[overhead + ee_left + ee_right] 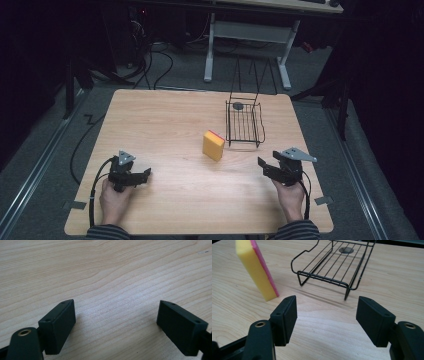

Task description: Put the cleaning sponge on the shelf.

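A yellow sponge with a pink backing (213,145) stands on edge near the middle of the wooden table (165,115); the right gripper view has the sponge (254,270) at upper left. Behind it and to the right sits a black wire rack (243,124), seen again as the rack (334,265) ahead of the right jaws. My left gripper (145,174) rests low at the front left, open, with bare wood between the jaws (116,322). My right gripper (263,167) is at the front right, open and empty (325,320), pointing toward the rack and sponge.
A small dark round disc (238,105) lies under the rack's far end. Beyond the table's far edge stand a white desk frame (247,45) and loose cables (150,62) on the floor. Dark metal rails (30,185) run along both sides.
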Tool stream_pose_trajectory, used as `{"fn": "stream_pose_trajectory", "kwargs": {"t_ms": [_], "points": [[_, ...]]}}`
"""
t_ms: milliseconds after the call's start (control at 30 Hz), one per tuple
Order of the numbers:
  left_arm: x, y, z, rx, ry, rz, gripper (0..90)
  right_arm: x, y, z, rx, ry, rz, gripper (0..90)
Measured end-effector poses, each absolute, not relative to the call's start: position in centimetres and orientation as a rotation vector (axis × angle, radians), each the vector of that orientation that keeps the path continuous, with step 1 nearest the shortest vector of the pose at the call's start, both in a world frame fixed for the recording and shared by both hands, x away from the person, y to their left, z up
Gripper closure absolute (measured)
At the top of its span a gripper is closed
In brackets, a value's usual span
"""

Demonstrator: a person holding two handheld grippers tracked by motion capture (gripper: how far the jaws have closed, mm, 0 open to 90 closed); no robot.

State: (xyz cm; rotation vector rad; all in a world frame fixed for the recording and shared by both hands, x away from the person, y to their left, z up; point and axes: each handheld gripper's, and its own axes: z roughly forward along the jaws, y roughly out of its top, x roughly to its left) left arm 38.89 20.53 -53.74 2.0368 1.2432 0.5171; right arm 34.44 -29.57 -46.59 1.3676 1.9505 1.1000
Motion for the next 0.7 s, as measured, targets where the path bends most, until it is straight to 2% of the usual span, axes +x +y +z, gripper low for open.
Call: {"fn": "stream_pose_trajectory", "kwargs": {"t_ms": [700], "points": [[38.9,20.5,-53.7,2.037,1.243,0.517,16.1,35.8,-26.1,-46.0,1.287,2.031,1.168,33.4]]}}
